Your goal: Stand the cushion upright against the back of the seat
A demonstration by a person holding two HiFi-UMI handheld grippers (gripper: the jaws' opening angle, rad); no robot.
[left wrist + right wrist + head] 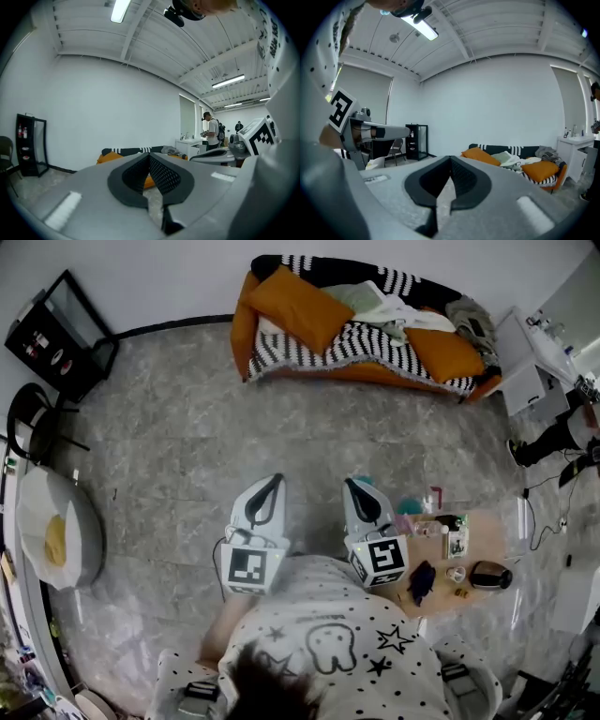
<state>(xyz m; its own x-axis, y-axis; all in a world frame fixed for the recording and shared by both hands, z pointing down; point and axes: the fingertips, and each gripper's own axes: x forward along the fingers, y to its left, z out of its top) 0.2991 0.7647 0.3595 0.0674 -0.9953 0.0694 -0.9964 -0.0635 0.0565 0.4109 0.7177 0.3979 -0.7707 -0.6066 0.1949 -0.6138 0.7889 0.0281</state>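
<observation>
An orange sofa (281, 371) with a black-and-white striped throw stands against the far wall. One orange cushion (300, 306) lies tilted at its left end, and a second orange cushion (445, 352) lies at its right end, with crumpled clothes between them. My left gripper (273, 482) and right gripper (352, 486) are held side by side over the floor, well short of the sofa and pointing toward it. Both are shut with nothing in them. The left cushion (480, 156) and the other cushion (541, 169) show past the shut right gripper (451, 161). The left gripper (150, 157) is shut too.
A low wooden table (487, 531) with small items sits at my right. A black glass cabinet (61, 334) and a chair (33, 423) stand at far left, with a white egg-shaped beanbag (61, 531) below them. A white cabinet (525, 371) is right of the sofa. People (213, 131) stand far off.
</observation>
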